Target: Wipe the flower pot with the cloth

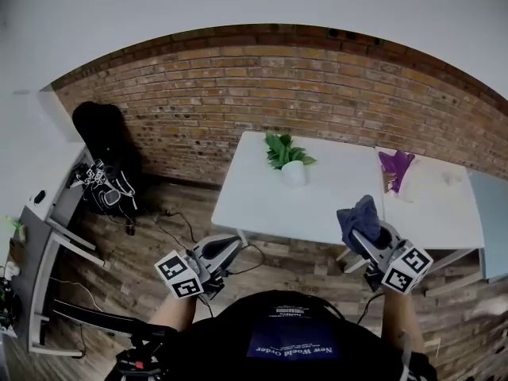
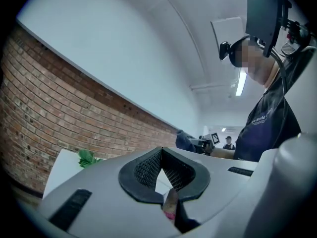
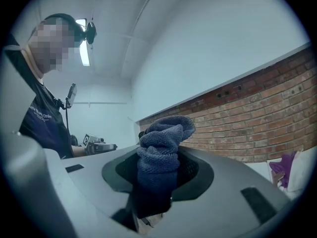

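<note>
My right gripper (image 1: 367,236) pinches the cloth (image 1: 359,217) - a dark blue wad that stands up out of the jaws, bunched, not spread. My left gripper (image 1: 225,248) is pressed together with nothing in it. The flower pot (image 1: 294,173) stands towards the far side of the white table (image 1: 254,209), well apart from both grippers, with its green plant (image 1: 284,151) hanging over the rim.

What worries me most is the pot itself. It looks small and light and stands free, so I judge that a wipe pushed from one side could slide it or tip it over. With my left jaws together I have nothing ready to steady it. The bunched cloth gives a small, lumpy face for wiping, and the wad may pull out of the pinch if it drags. The leaves could also snag on it.

The table is bare but for the pot. A second table (image 1: 444,213) joins it at the right, with a purple thing (image 1: 394,167) on it. A brick wall (image 1: 238,94) runs along the far side. On the wood floor (image 1: 143,268) cables (image 1: 171,228) trail near the table's left leg - a thing to catch a foot on. A black bag (image 1: 103,137) stands at the far left.
</note>
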The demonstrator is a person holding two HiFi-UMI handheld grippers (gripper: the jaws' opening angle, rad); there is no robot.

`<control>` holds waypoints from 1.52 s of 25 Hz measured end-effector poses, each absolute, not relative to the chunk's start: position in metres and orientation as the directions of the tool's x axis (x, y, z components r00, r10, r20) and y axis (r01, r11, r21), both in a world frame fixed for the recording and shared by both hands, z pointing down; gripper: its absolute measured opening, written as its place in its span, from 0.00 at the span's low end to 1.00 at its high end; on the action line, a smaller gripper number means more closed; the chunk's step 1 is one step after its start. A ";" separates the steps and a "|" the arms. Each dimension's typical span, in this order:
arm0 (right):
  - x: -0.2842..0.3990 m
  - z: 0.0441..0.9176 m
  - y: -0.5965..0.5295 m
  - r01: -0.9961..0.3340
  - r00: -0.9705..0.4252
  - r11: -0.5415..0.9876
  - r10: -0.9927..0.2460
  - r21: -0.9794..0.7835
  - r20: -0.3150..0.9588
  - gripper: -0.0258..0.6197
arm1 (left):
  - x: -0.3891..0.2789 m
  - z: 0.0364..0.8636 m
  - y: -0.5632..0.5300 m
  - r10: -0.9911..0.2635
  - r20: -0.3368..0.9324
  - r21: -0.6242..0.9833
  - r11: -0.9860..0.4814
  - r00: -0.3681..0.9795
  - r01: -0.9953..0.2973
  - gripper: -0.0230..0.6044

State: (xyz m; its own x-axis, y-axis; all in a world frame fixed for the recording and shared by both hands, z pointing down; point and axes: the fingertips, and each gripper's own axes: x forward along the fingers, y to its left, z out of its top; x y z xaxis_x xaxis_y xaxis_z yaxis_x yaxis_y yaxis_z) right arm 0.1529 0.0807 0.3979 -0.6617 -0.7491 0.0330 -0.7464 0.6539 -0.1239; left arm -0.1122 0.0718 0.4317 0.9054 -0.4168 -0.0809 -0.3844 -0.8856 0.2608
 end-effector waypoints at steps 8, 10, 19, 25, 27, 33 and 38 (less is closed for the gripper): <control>0.216 0.405 -0.001 -0.687 -0.722 0.711 -0.692 -0.148 0.022 0.25 | -0.035 0.433 0.023 -0.440 -0.031 0.241 -0.875 0.897 -0.421 0.04; 0.219 0.411 -0.018 -0.680 -0.727 0.715 -0.686 -0.159 0.025 0.25 | -0.035 0.436 0.006 -0.455 -0.025 0.243 -0.867 0.890 -0.436 0.04; 0.179 0.415 -0.108 -0.742 -0.669 0.660 -0.740 -0.122 0.067 0.25 | -0.063 0.464 -0.104 -0.380 -0.057 0.240 -0.903 0.923 -0.357 0.04; 0.134 0.398 -0.180 -0.799 -0.600 0.589 -0.795 -0.119 0.088 0.25 | -0.095 0.469 -0.191 -0.251 -0.021 0.200 -0.949 0.968 -0.242 0.04; 0.124 0.394 -0.204 -0.813 -0.581 0.570 -0.808 -0.120 0.097 0.25 | -0.101 0.472 -0.218 -0.223 -0.017 0.214 -0.953 0.975 -0.214 0.04; 0.127 0.408 -0.253 -0.823 -0.567 0.552 -0.811 -0.134 0.142 0.25 | -0.090 0.491 -0.276 -0.202 0.010 0.250 -0.948 0.979 -0.198 0.06; 0.176 0.420 -0.286 -0.798 -0.601 0.579 -0.786 -0.168 0.146 0.25 | -0.043 0.508 -0.303 -0.241 0.071 0.232 -0.940 0.968 -0.251 0.10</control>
